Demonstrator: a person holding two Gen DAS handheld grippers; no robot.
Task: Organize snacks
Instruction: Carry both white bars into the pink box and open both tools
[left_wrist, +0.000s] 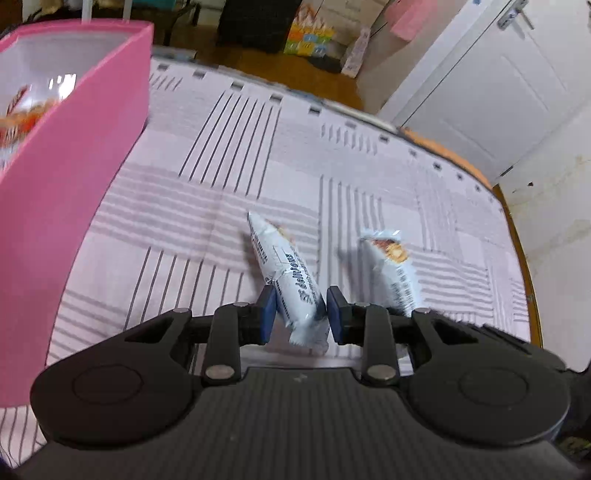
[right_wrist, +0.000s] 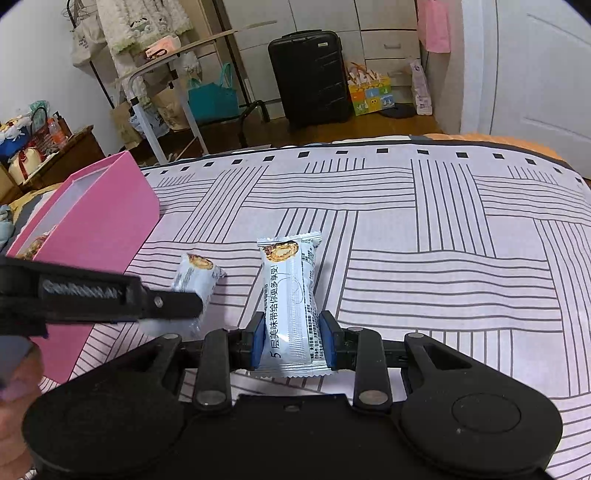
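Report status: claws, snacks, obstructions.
Left claw shut on pale-blue wrapped snack bar. Right claw shut on second pale-blue snack bar. Pink cardboard box open, left, path unobstructed.

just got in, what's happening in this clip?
A person is sorting snacks on a bed with two handheld grippers. The left gripper is shut on one white snack packet, and the right gripper is shut on a second snack packet. The pink box sits open to the left with at least one packet already inside. Neither held packet is over the box yet.
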